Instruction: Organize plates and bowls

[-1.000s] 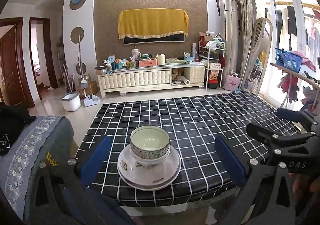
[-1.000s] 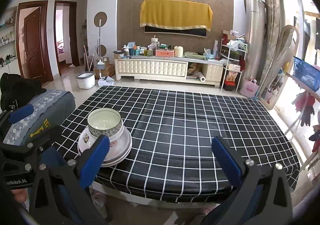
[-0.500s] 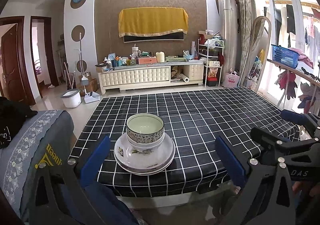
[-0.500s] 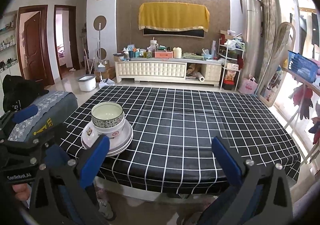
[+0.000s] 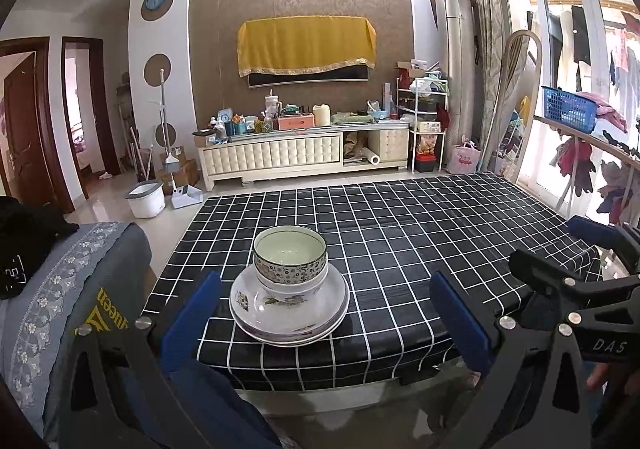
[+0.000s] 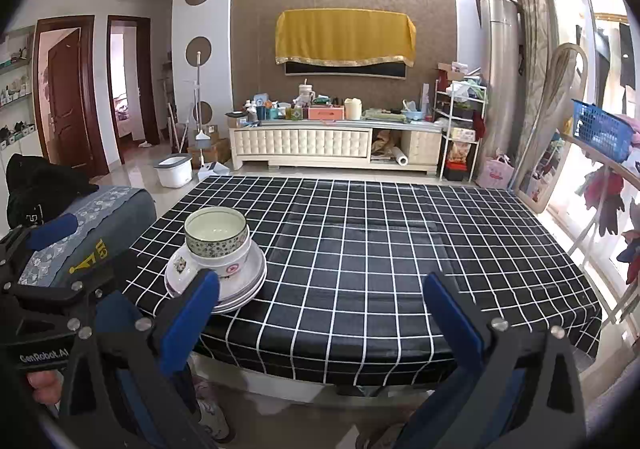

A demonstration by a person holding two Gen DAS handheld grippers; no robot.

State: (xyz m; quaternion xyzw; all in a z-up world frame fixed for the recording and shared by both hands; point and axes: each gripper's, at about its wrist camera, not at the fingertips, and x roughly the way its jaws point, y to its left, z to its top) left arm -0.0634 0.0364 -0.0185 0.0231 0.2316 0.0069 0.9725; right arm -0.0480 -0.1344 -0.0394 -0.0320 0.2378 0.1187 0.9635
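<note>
I am holding my left gripper (image 5: 326, 313) with its blue fingers spread wide and gripping nothing, short of the near edge of the table (image 5: 440, 249) with its black checked cloth. The stack of dishes is sitting between those fingers in the left wrist view, a little beyond their tips and not touching them. It is resting near the table's near edge, toward the near left corner. At the bottom are the stacked white plates (image 5: 256, 309) with small flower prints; on them a white bowl (image 5: 296, 289) is standing upright, and nested in it is a patterned bowl (image 5: 290, 263) with a pale green inside.

I am holding my right gripper (image 6: 320, 313) agape and empty too, facing the middle of the near edge. In the right wrist view the same stack is lying ahead and to the left of it, and the left finger's tip is overlapping the plates' near rim in the picture; I cannot tell whether they are touching. A grey cushioned seat (image 5: 60, 289) is standing just beside the table's left edge.
</note>
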